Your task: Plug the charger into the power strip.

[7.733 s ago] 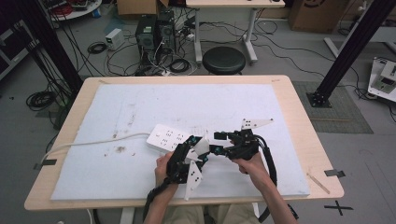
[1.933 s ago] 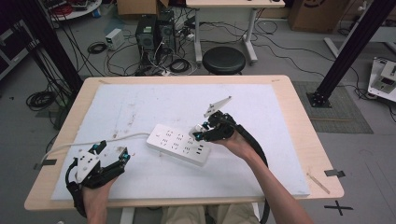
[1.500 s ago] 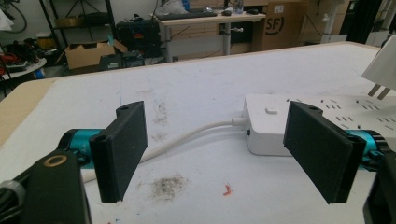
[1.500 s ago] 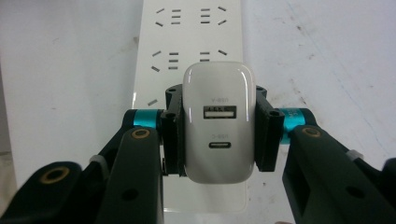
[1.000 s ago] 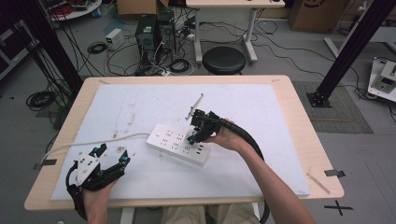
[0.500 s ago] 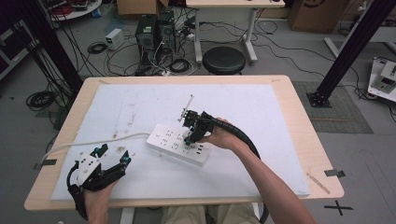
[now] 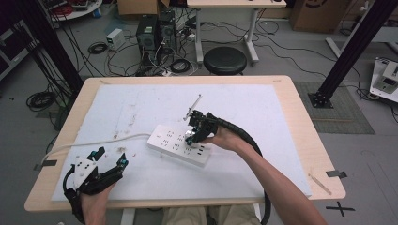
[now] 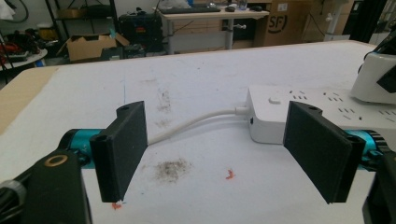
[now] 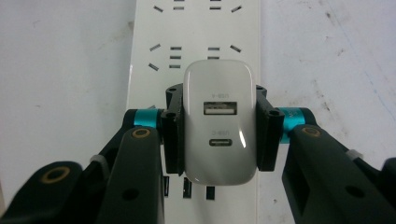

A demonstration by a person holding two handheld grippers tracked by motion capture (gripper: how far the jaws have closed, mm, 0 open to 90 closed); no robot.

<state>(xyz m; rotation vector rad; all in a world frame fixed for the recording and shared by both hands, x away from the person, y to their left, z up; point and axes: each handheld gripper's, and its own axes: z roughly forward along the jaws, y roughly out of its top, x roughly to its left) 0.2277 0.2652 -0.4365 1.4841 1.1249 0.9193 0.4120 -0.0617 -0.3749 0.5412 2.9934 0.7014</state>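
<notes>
A white power strip point(image 7: 171, 142) lies slantwise in the middle of the white mat, its cord point(image 7: 94, 144) running off to the left. My right gripper point(image 7: 192, 136) points down over the strip's middle, shut on a white USB charger point(image 9: 219, 122). The charger's two ports face the camera, and the pads point(image 9: 171, 135) press on its two sides above the strip's sockets point(image 9: 196, 28). My left gripper point(image 7: 110, 156) rests near the table's front left corner, open, with nothing between its jaws point(image 8: 224, 149). From there the strip's end point(image 8: 271, 112) lies ahead of it.
The white mat point(image 7: 263, 117) covers most of the wooden table point(image 7: 300, 108); it bears dark smudges and small red specks point(image 8: 229, 174). Beyond the far edge stand a black stool point(image 7: 225, 60), computer cases and loose cables. A black frame post point(image 7: 347, 51) rises at the right.
My right gripper has shifted slightly left and nearer along the strip, still holding the charger. The left gripper has stayed put at the front left since about two seconds ago.
</notes>
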